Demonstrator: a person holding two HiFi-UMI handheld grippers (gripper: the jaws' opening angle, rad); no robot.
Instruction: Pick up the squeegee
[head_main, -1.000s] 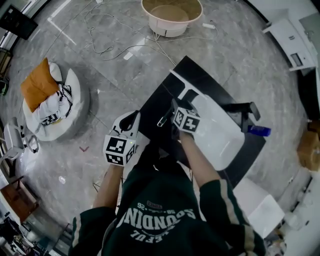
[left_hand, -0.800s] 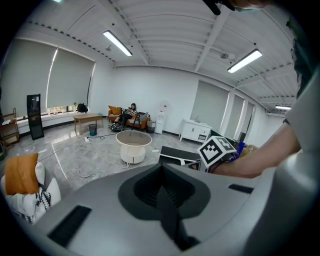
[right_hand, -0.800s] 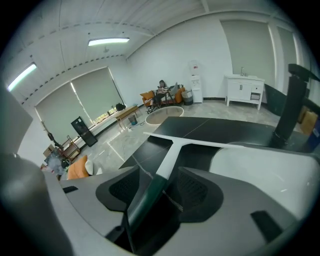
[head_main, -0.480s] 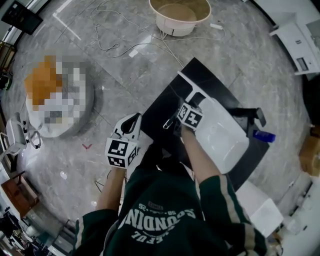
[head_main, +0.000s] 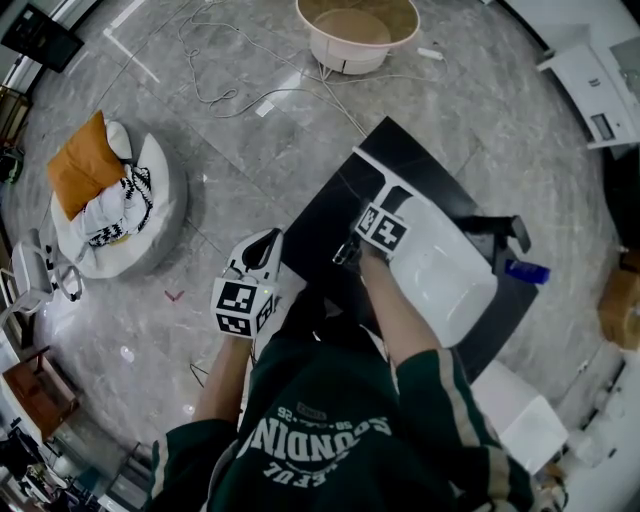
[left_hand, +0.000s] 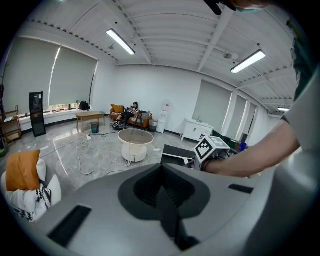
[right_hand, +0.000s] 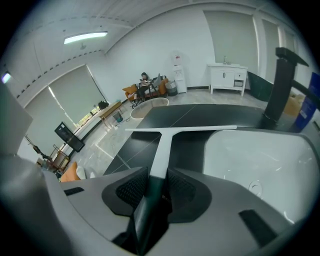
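Observation:
The white squeegee (head_main: 372, 170) lies on the black countertop (head_main: 325, 205), its T-shaped blade at the far end and its handle (right_hand: 162, 147) pointing back at me. My right gripper (head_main: 383, 208) points steeply down over it. Its jaws are closing, and in the right gripper view (right_hand: 152, 187) the handle sits between the pads, touched on both sides. My left gripper (head_main: 265, 238) hangs off the counter's left edge, over the floor, away from the squeegee. In the left gripper view (left_hand: 162, 192) its jaws are shut with nothing between them.
A white sink basin (head_main: 445, 275) lies just right of the squeegee, with a black faucet (head_main: 503, 230) and a blue bottle (head_main: 527, 270) beyond it. On the floor are a round tub (head_main: 358, 30), loose cables (head_main: 215, 95) and a beanbag with an orange cushion (head_main: 110, 200).
My right gripper has sunk a little onto the squeegee handle and its jaws have drawn in around it. The left gripper has stayed where it was.

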